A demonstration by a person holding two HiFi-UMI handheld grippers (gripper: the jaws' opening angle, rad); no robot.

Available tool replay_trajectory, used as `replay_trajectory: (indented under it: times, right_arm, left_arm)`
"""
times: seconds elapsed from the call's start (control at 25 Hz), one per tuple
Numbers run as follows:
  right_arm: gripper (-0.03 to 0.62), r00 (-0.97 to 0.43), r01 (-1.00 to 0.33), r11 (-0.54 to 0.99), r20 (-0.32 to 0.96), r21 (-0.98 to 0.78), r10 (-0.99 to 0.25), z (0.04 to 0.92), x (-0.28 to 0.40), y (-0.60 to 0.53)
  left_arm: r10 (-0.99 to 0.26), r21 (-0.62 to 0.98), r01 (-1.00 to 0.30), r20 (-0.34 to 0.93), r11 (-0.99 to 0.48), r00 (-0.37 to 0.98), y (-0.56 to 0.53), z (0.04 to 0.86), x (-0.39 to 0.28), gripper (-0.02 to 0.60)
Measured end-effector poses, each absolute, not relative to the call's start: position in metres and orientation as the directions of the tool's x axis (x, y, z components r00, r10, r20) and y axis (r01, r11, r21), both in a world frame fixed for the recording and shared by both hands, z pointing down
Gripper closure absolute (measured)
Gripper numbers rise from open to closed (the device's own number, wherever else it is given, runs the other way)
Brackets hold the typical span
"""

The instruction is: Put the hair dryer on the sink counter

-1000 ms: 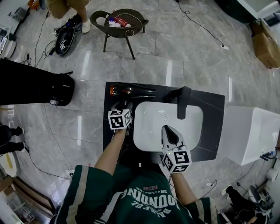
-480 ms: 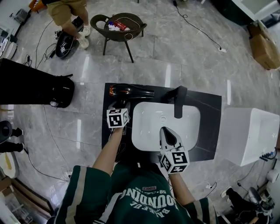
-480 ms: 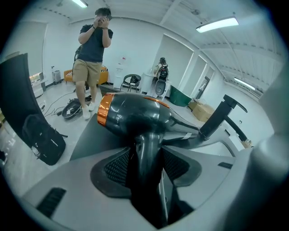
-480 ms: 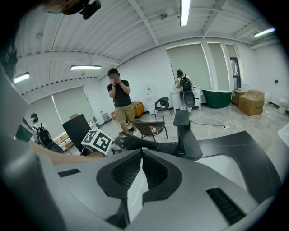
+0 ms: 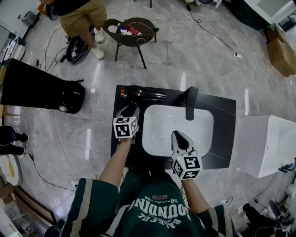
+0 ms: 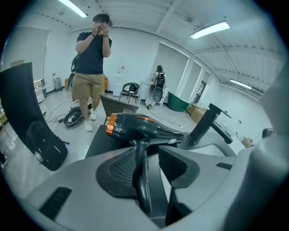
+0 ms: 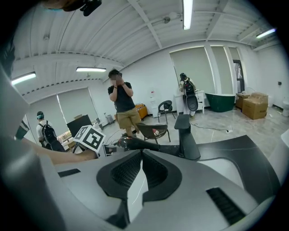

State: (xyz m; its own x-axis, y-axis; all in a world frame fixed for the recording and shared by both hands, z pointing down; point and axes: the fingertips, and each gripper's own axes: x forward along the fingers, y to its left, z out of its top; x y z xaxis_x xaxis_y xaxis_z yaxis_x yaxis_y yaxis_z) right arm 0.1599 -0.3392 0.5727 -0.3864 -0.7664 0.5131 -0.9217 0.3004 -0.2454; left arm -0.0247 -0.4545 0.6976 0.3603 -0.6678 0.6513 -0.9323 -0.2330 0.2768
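The black hair dryer (image 5: 143, 94) with an orange ring lies on the black sink counter (image 5: 222, 120), back left of the white basin (image 5: 157, 139). Its handle points toward me. My left gripper (image 5: 132, 112) hovers over that handle. In the left gripper view the handle (image 6: 142, 180) runs between the jaws of the left gripper (image 6: 146, 153); they have just been closing, but a gap still shows beside the right pad. My right gripper (image 5: 178, 135) hangs over the basin's near edge. It is shut and empty, its tips meeting in the right gripper view (image 7: 141, 152).
A black faucet (image 5: 190, 102) stands behind the basin. A person (image 5: 78, 14) stands on the floor at the back, next to a round chair (image 5: 132, 25) with items in it. A black bag (image 5: 69, 99) lies left of the counter and a white box (image 5: 268, 143) right of it.
The person at the back has stepped further into view. My left gripper has lifted a little above the handle. The hair dryer and my right gripper have stayed in place.
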Motion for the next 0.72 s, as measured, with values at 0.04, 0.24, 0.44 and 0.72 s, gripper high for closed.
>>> replay_trajectory:
  times: [0.04, 0.24, 0.44, 0.72]
  right_arm:
    - [0.549, -0.389, -0.921, 0.306, 0.508, -0.242, -0.768, 0.571, 0.161, -0.338]
    - [0.549, -0.404, -0.914, 0.329, 0.477, -0.236, -0.78, 0.558, 0.168, -0.332]
    - [0.549, -0.4, -0.916, 0.327, 0.457, -0.233, -0.794, 0.547, 0.184, -0.322]
    - [0.549, -0.372, -0.924, 0.289, 0.421, -0.249, -0.827, 0.537, 0.213, -0.313]
  left_arm:
    - [-0.674, 0.272, -0.932, 0.645, -0.238, 0.361, -0.45, 0.692, -0.023, 0.43]
    - [-0.714, 0.25, -0.939, 0.612, -0.235, 0.341, -0.426, 0.665, -0.019, 0.57]
    - [-0.713, 0.25, -0.928, 0.593, -0.278, 0.373, -0.399, 0.639, -0.003, 0.571]
    - [-0.731, 0.243, -0.904, 0.532, -0.351, 0.427, -0.359, 0.6, 0.029, 0.571]
